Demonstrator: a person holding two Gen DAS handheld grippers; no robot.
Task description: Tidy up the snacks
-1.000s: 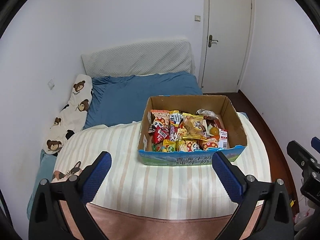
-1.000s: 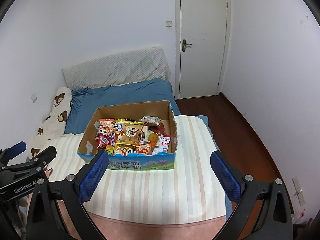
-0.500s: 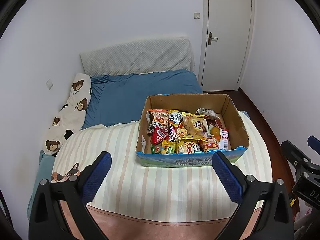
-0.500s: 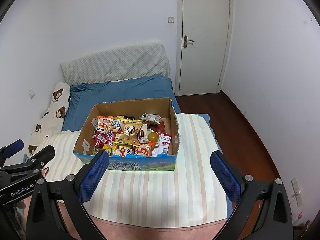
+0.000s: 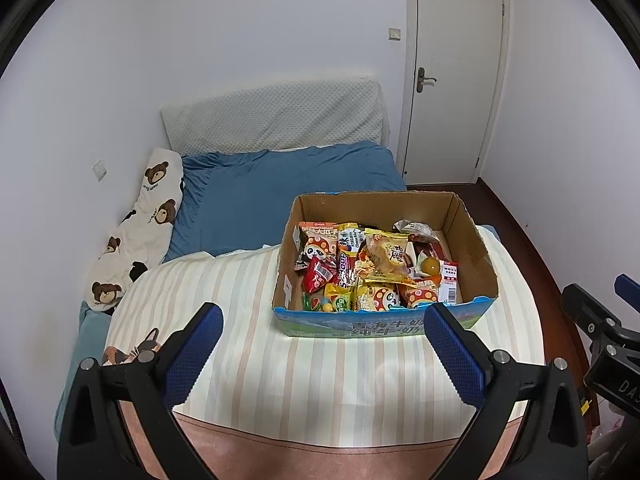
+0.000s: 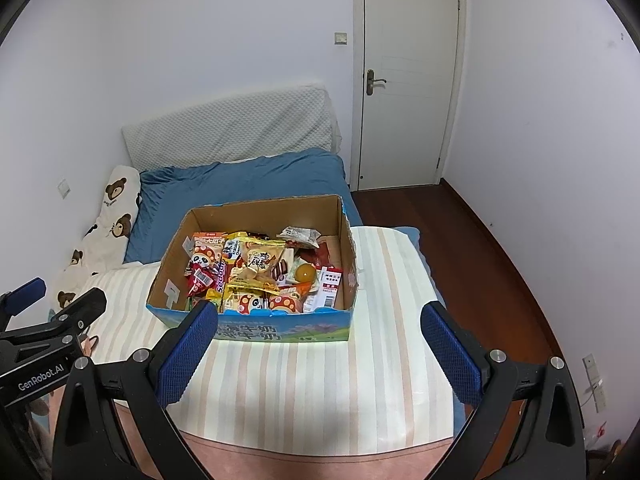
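Observation:
An open cardboard box (image 5: 472,236) with a blue printed front stands on the striped blanket (image 5: 248,280) on the bed. It is filled with several snack packets (image 5: 360,264), a yellow jelly cup (image 5: 431,266) among them. The box also shows in the right wrist view (image 6: 176,248), with its snacks (image 6: 260,264). My left gripper (image 5: 323,322) is open and empty, hovering short of the box's front. My right gripper (image 6: 319,322) is open and empty, also short of the box front. Each gripper shows at the edge of the other's view.
A blue sheet (image 5: 288,184) covers the far half of the bed, with a white pillow (image 5: 272,116) against the wall and a bear-print pillow (image 5: 140,220) at the left. A closed door (image 5: 452,80) and wood floor (image 6: 480,248) lie to the right.
Both grippers have moved a little closer to the box, which looks slightly larger and lower in both views. Both stay open and empty.

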